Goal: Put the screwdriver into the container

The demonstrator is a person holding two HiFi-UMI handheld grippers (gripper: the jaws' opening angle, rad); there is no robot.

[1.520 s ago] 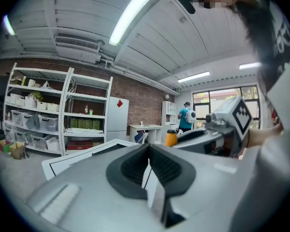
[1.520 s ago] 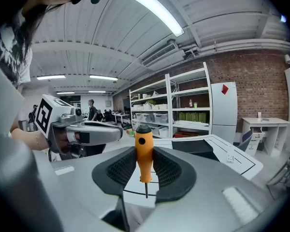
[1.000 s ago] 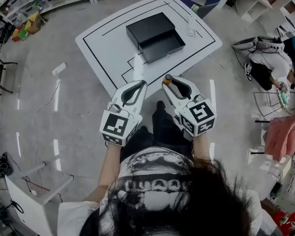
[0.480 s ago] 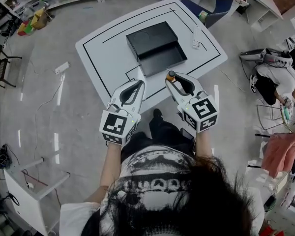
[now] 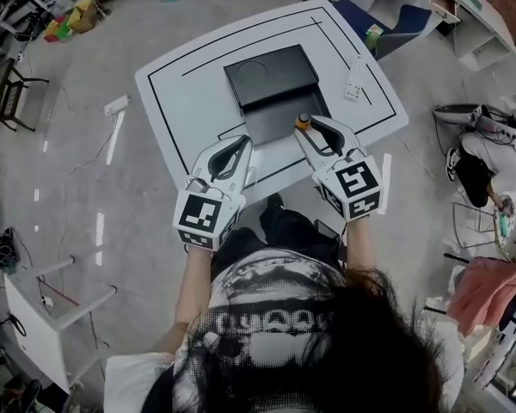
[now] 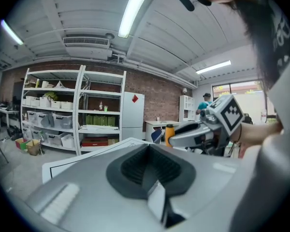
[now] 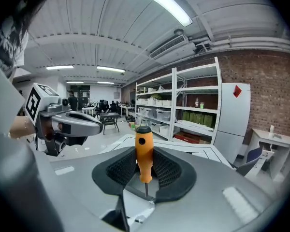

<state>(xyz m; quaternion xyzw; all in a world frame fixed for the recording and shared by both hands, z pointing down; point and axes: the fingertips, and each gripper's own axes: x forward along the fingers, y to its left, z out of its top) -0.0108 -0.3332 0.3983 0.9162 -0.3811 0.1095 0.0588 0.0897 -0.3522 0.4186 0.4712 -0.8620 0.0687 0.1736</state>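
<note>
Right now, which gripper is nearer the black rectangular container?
Right. The right gripper, shut on the orange-handled screwdriver, is at the container's near edge; the left gripper sits farther back, to its left.

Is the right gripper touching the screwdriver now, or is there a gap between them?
Touching. In the right gripper view, the right gripper has both black pads pressed against the orange handle of the screwdriver, which stands upright between them.
</note>
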